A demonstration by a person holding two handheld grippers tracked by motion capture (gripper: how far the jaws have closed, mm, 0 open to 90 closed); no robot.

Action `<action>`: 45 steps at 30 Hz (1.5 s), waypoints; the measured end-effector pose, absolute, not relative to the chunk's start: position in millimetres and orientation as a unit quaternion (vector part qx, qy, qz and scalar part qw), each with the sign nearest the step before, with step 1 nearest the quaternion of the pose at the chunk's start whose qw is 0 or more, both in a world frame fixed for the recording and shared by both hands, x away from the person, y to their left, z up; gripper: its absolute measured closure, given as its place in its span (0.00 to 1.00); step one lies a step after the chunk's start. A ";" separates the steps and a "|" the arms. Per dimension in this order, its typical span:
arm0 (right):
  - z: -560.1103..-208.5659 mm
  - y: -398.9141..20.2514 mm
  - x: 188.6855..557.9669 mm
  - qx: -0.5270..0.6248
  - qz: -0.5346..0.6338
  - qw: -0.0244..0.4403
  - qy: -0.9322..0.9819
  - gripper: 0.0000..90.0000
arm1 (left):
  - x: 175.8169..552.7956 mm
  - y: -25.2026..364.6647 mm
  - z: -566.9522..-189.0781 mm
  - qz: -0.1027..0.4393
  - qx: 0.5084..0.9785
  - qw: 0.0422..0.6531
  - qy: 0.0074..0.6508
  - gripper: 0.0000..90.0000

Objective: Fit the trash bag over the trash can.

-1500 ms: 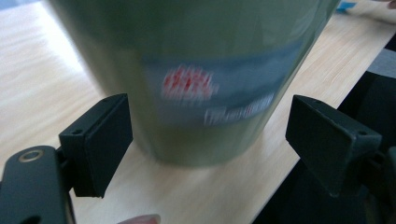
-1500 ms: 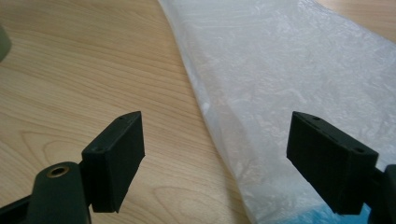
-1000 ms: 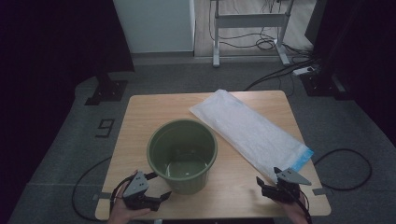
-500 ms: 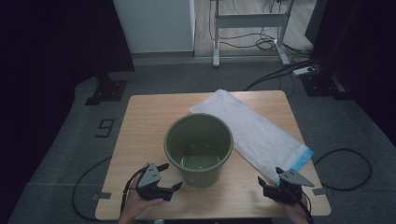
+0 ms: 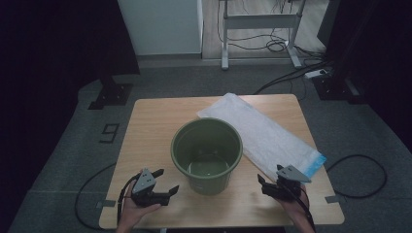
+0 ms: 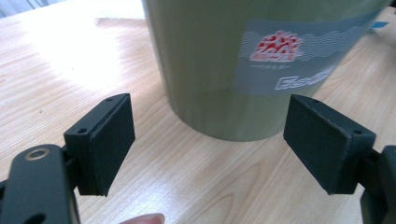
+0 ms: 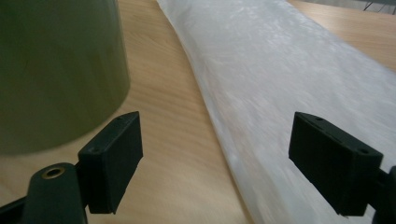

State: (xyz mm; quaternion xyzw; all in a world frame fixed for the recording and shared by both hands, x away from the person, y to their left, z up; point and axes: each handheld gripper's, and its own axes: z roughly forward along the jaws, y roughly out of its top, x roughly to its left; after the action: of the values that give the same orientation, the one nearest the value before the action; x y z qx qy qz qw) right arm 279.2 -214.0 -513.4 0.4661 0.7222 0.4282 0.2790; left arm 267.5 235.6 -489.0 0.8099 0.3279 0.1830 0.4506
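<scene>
The high view hangs above the person's edge of the tabletop and looks forward and down, far enough off to take in the floor beyond. The left gripper view sits low and close, facing the green bucket and its label between its own jaws. The right gripper view, equally low, shares that bucket at its left and faces along the white bag.
</scene>
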 end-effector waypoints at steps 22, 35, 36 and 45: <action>-546.8 -185.6 369.9 0.552 0.320 0.240 0.732 0.76 | 276.8 242.2 -508.8 0.190 0.803 0.427 0.369 0.22; -545.9 -263.4 281.5 0.538 0.345 0.210 0.740 0.99 | 274.9 255.2 -511.8 0.173 0.779 0.451 0.399 0.24; -545.9 -263.4 281.5 0.538 0.345 0.210 0.740 0.99 | 274.4 255.3 -511.4 0.172 0.778 0.453 0.399 0.24; -547.9 -279.7 249.2 0.535 0.345 0.214 0.741 0.68 | 272.8 251.9 -513.6 0.171 0.783 0.447 0.398 0.24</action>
State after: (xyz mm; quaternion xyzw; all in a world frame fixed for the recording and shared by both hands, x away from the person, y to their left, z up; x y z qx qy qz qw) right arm 249.2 -279.7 -547.9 0.5354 0.7406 0.3449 0.2139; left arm 272.8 251.9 -513.6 0.7830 0.3976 0.1715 0.4466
